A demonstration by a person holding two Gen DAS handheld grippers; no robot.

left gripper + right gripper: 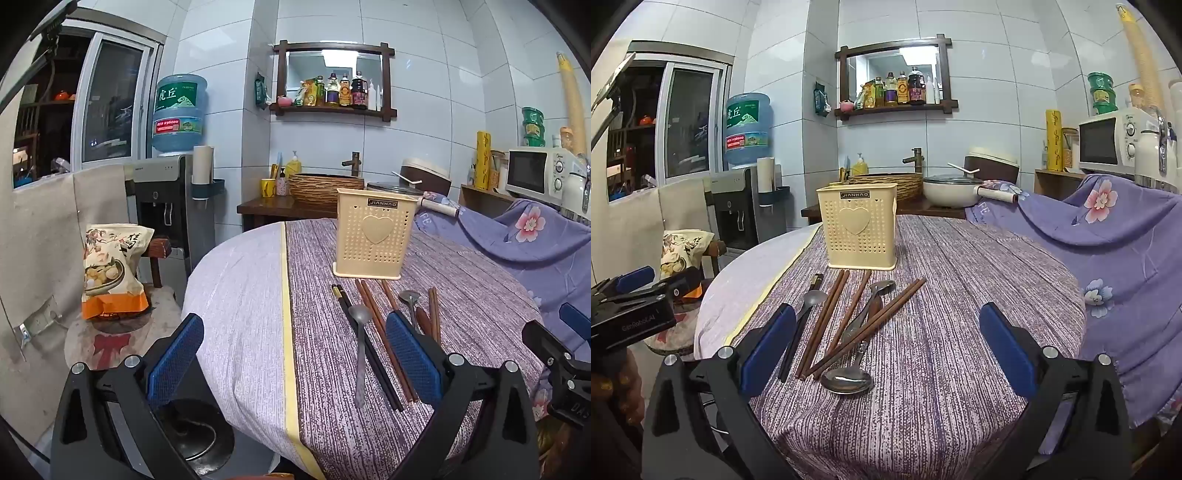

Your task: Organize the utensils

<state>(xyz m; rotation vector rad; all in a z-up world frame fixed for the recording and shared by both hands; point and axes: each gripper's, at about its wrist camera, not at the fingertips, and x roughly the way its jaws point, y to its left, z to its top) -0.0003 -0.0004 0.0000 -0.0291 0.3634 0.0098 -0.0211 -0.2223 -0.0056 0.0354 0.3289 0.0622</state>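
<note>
Left gripper (295, 354): I see its jaws spread wide, nothing between the pads.
Right gripper (886, 347): mine stands wide apart too, empty, above the near utensils.
Utensils: chopsticks (827, 321) and spoons (847, 380) lie loose on the purple tablecloth (960, 295).
Holder: cream utensil basket (860, 225) upright just behind them.

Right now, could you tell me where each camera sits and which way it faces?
Left wrist: on the left gripper, open, facing the cream holder from the table's left edge; the right gripper shows at right.
Right wrist: on the right gripper, open above the spoon; the left gripper shows at left.
Shared: holder, chopsticks, table.
</note>
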